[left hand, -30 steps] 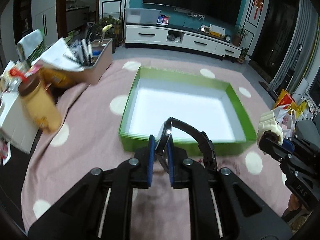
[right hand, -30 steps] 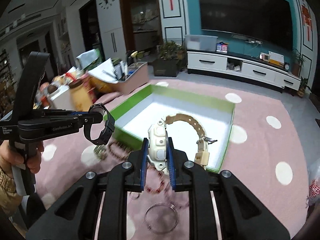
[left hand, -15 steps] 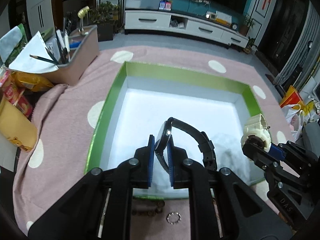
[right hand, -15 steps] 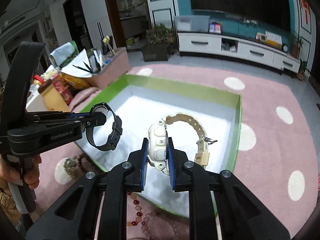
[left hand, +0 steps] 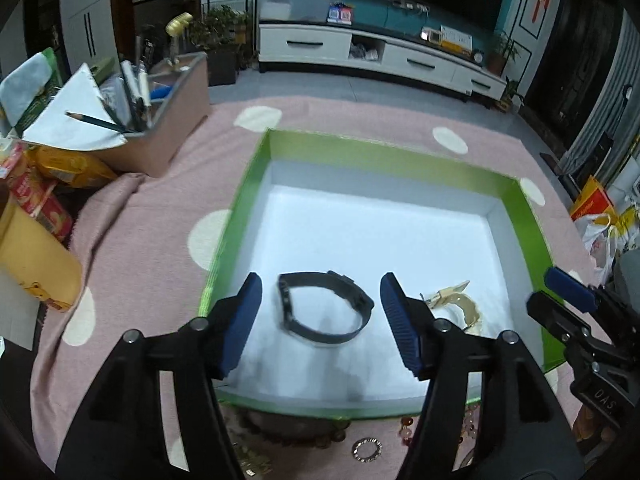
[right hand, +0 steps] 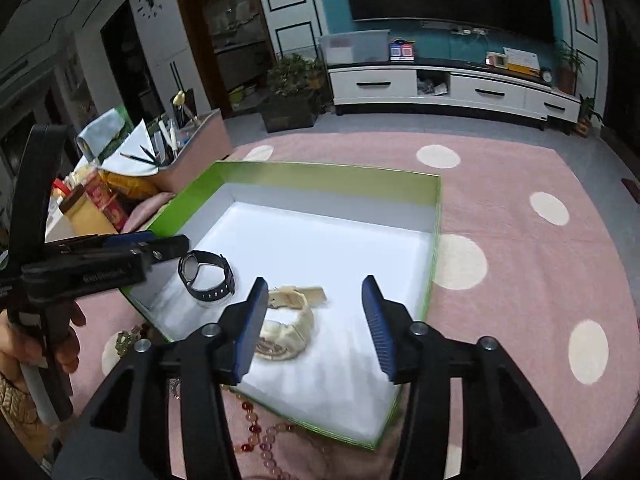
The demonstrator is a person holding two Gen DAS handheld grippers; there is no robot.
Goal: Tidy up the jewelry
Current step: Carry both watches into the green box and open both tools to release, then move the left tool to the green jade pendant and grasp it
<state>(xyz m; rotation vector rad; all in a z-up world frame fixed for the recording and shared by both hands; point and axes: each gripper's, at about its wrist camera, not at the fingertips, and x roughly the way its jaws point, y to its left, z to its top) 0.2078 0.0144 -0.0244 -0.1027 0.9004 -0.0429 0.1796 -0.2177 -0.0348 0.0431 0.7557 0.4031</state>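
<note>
A green box [left hand: 248, 184] with a white floor sits on the pink dotted cloth; it also shows in the right wrist view [right hand: 332, 170]. A black watch [left hand: 325, 307] lies on the box floor between my left gripper's [left hand: 320, 316] open jaws; it also shows in the right wrist view [right hand: 206, 270]. A cream watch [right hand: 288, 326] lies in the box just left of my open right gripper [right hand: 316, 316], partly hidden by its left finger; it also shows in the left wrist view [left hand: 456, 304]. Both grippers are empty.
Bead bracelets [right hand: 260, 436] and a small ring [left hand: 366, 448] lie on the cloth in front of the box's near wall. A pink organizer with pencils and paper [left hand: 160, 128], snack packs and a yellow jar [left hand: 36, 264] stand to the left.
Both grippers have opened and let go of their watches, which now lie on the box floor. Before, the left held the black watch and the right the cream watch over the box.
</note>
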